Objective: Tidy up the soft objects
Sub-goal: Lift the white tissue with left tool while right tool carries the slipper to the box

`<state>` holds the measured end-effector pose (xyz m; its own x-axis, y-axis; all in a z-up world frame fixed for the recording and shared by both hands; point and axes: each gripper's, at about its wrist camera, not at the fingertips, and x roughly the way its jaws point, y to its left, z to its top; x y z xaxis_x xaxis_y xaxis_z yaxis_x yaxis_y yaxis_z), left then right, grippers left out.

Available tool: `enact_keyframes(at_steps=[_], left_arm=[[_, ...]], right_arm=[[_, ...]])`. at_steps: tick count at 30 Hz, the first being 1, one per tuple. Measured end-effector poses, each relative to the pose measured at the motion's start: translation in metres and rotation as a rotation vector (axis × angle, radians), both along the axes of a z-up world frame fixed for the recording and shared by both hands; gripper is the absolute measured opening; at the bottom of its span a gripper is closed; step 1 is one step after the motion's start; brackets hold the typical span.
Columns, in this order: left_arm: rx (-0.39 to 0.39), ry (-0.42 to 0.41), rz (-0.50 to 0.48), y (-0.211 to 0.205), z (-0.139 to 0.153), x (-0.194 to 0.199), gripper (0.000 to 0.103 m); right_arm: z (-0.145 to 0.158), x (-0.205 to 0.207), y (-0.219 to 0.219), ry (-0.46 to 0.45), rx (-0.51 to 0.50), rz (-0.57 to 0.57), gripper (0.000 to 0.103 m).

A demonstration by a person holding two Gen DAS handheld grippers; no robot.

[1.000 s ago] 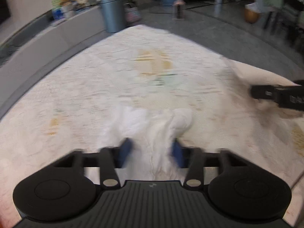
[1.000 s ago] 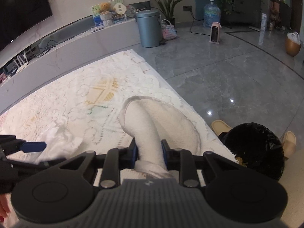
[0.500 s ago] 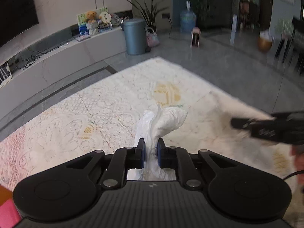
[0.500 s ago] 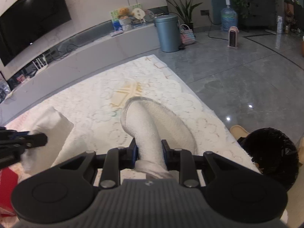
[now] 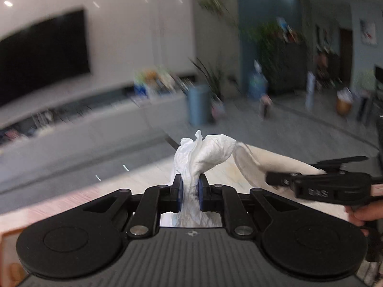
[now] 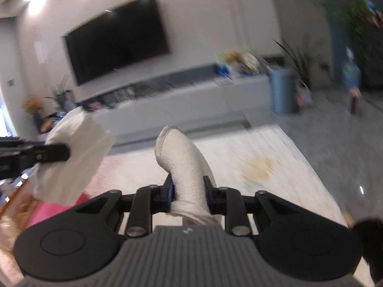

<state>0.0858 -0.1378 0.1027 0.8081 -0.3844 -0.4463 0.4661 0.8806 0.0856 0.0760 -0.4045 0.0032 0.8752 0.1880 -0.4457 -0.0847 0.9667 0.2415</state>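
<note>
I am clamping my left gripper (image 5: 190,192) on a crumpled white cloth (image 5: 203,153), its blue pads squeezing a bunched neck of fabric while the loose end is flopping forward and sagging over the top. My right gripper (image 6: 188,189) is pinching a thicker cream sock-like piece (image 6: 182,157) near its open cuff, and that one is standing up between the fingers in a soft bent tube. Both pieces are hanging clear of the pale patterned rug (image 6: 275,157) below, side by side in the air. I am judging both as very light, limp and compressible, not fragile, so a grip on a gathered fold is holding better than a single thin edge, which could slide out. At my left, pink fabric (image 6: 59,211) is showing low down beside an orange-rimmed container (image 6: 14,198), blurred; beyond the rug, a television (image 6: 117,40) is hanging on the wall
</note>
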Motion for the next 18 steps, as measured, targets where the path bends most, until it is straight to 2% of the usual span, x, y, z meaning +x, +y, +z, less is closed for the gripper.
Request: enact_keyframes(at_steps=[4,7,10,12,14,16,18], left_arm=[[-0.062,-0.053,0.109,0.059,0.021,-0.018,0.014],[-0.117,-0.026,0.182,0.106,0.024,-0.023,0.014],[-0.118,0.022,0.252,0.146,0.019,-0.023,0.014],[-0.131,0.064,0.313,0.173,0.012,-0.023,0.015],[-0.182,0.116,0.379,0.202,0.004,-0.023,0.015],[-0.265,0.167,0.419,0.231,-0.004,-0.022,0.015],[-0.384,0.218,0.461,0.26,-0.012,-0.019,0.015]], right_arm=[[0.055,-0.017,0.06,-0.086,-0.079,0.088,0.022],[0.09,-0.023,0.108,-0.13,-0.118,0.151,0.022],[0.116,-0.025,0.161,-0.175,-0.158,0.244,0.022],[0.123,-0.021,0.199,-0.187,-0.2,0.297,0.022],[0.124,-0.015,0.235,-0.182,-0.242,0.345,0.022],[0.119,-0.008,0.268,-0.164,-0.267,0.382,0.022],[0.109,0.002,0.296,-0.14,-0.281,0.414,0.022]])
